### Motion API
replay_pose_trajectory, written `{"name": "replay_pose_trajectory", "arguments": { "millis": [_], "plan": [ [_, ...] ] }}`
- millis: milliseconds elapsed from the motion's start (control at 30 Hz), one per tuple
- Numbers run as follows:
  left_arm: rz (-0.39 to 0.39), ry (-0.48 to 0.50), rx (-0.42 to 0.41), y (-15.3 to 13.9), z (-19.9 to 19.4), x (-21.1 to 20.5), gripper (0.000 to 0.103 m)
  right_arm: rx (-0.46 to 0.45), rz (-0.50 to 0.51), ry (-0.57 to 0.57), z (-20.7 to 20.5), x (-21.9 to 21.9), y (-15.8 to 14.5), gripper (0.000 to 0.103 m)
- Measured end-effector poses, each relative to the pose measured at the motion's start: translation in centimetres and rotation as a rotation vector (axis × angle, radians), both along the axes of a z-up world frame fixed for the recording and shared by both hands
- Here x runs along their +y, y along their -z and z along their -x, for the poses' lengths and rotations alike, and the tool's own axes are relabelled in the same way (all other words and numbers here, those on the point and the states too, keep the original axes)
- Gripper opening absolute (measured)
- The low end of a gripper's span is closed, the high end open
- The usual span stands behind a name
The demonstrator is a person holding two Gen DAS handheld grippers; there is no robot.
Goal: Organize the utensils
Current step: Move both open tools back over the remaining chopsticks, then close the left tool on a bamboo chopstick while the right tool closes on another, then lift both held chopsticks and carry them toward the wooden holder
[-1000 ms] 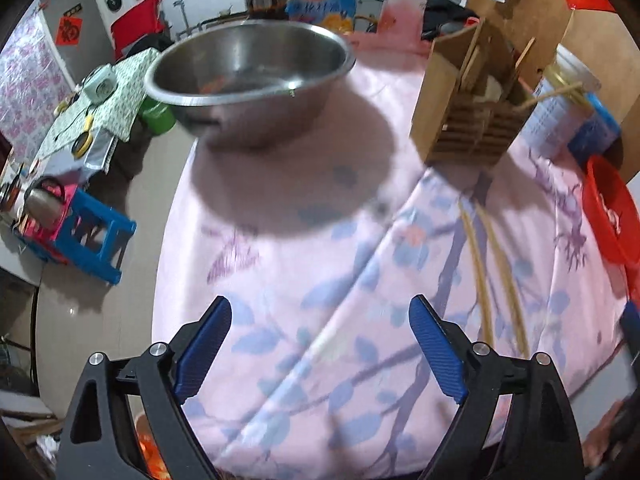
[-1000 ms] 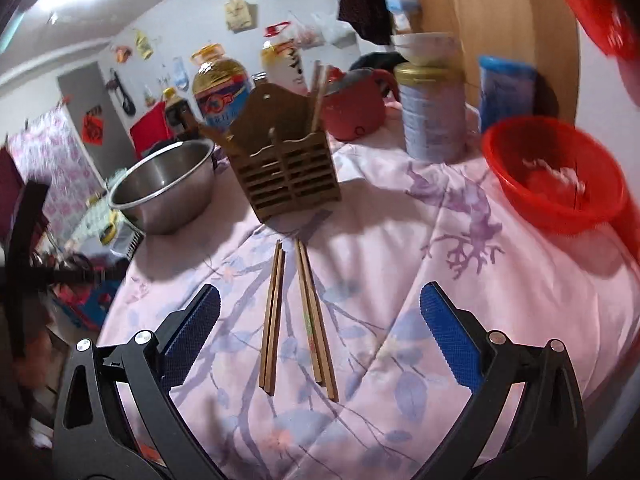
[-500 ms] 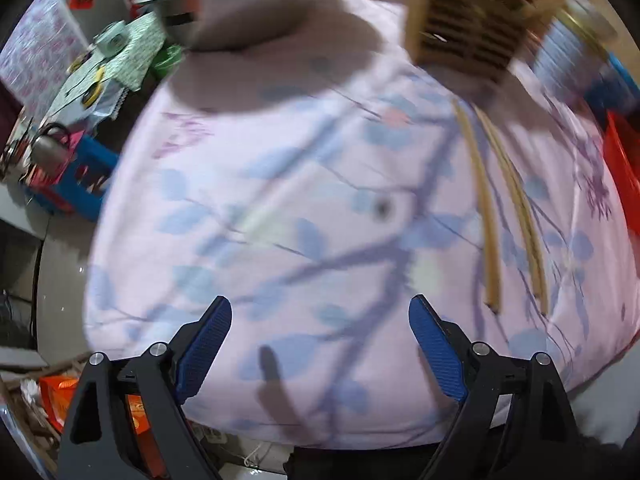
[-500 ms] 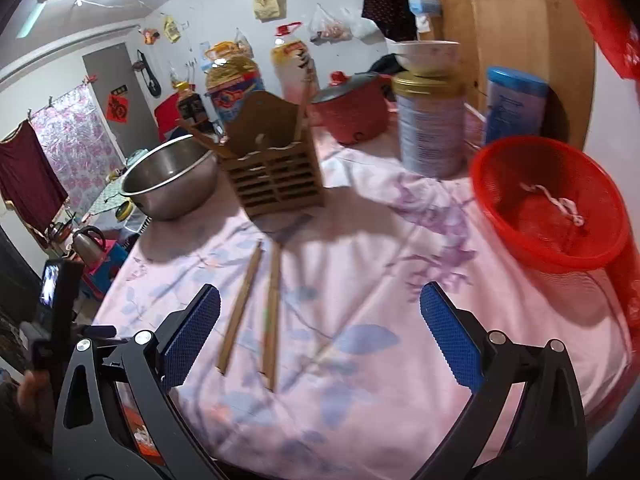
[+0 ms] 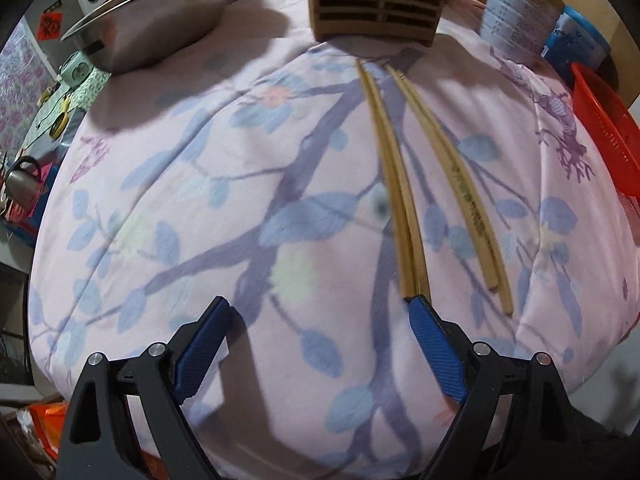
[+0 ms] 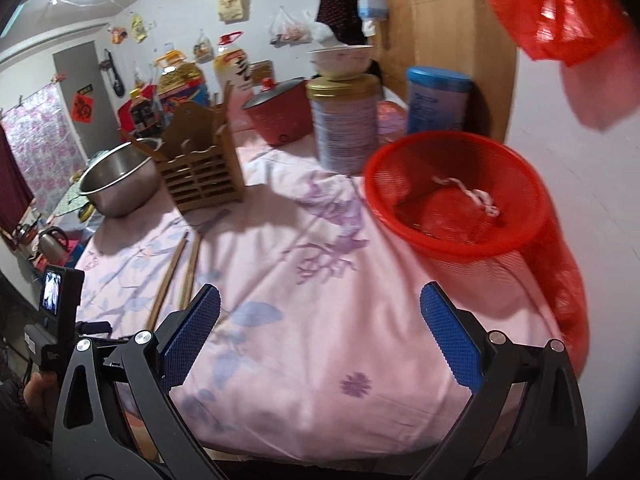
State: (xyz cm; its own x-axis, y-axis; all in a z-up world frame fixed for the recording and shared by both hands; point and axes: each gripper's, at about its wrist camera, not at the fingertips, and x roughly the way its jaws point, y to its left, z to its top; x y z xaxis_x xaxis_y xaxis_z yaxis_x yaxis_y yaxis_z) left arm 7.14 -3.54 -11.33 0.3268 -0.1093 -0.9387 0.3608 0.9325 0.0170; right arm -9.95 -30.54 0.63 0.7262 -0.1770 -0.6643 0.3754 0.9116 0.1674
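Left wrist: left tongs gape low beside chopsticks; right tongs gape, hovering.

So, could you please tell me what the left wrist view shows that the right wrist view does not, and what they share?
Only the left wrist view shows the left gripper, open, low over the cloth by the near ends of the chopsticks, with print on one stick.

Only the right wrist view shows the right gripper, open, the inside of the red basket, a red pot and a white bowl.

Both show the chopsticks, wooden holder, steel bowl and tin.
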Motion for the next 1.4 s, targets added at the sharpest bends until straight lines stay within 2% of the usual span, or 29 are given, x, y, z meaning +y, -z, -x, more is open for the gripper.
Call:
{"name": "replay_pose_trajectory", "arguments": {
  "millis": [200,267,300,333,367,400,433,600,700,800,933,1000,1133,1300,1333,1400],
  "plan": [
    [0.002,0.066,-0.032,-0.1,-1.0,-2.7,0.089,0.015,0.015,0.066,1.5,-0.7,0.0,0.097],
    [0.019,0.077,-0.051,-0.1,-1.3,-2.7,0.083,0.015,0.02,0.077,1.7,-0.6,-0.1,0.097],
    [0.023,0.078,-0.067,-0.3,-1.4,-2.5,0.073,0.014,0.021,0.079,1.6,-0.4,-0.1,0.097],
    [0.027,0.085,-0.077,-0.4,-1.4,-2.4,0.054,0.011,0.02,0.084,1.5,-0.3,-0.1,0.097],
    [0.031,0.096,-0.086,-0.6,-1.6,-2.3,0.043,0.009,0.015,0.085,1.4,-0.1,-0.2,0.097],
    [0.032,0.108,-0.087,-0.8,-1.7,-2.0,0.016,0.008,0.008,0.083,1.2,0.0,-0.1,0.097],
    [0.024,0.11,-0.081,-0.9,-2.0,-1.5,0.006,0.009,0.003,0.08,0.8,0.3,-0.1,0.097],
    [0.002,0.01,-0.065,-1.2,-2.7,3.2,0.006,0.0,-0.033,-0.014,-2.2,2.8,0.3,0.097],
    [-0.021,-0.034,-0.057,-1.9,-2.8,6.4,0.006,0.001,-0.014,-0.138,-4.8,5.2,1.0,0.094],
    [-0.026,-0.057,-0.05,-2.6,-2.8,8.5,0.006,0.028,0.087,-0.28,-6.8,8.7,2.8,0.085],
    [-0.019,-0.077,-0.039,-3.8,-2.6,10.3,0.006,0.101,0.114,-0.445,-8.5,13.3,6.1,0.063],
    [-0.016,-0.076,-0.035,-4.4,-2.4,10.7,0.006,0.108,0.112,-0.48,-8.7,14.6,7.2,0.056],
    [0.002,-0.074,-0.031,-5.5,-2.3,10.7,0.006,0.136,0.04,-0.519,-9.1,15.8,9.4,0.042],
    [0.008,-0.062,-0.021,-6.1,-2.2,9.7,0.006,0.142,-0.021,-0.51,-9.3,16.2,11.4,0.027],
    [0.005,-0.058,-0.019,-6.1,-2.2,9.6,0.006,0.145,-0.027,-0.503,-9.2,16.2,11.9,0.021],
    [-0.005,-0.052,-0.018,-6.3,-2.1,9.4,0.006,0.118,-0.039,-0.485,-8.9,15.9,12.2,0.016]
  ]
}}
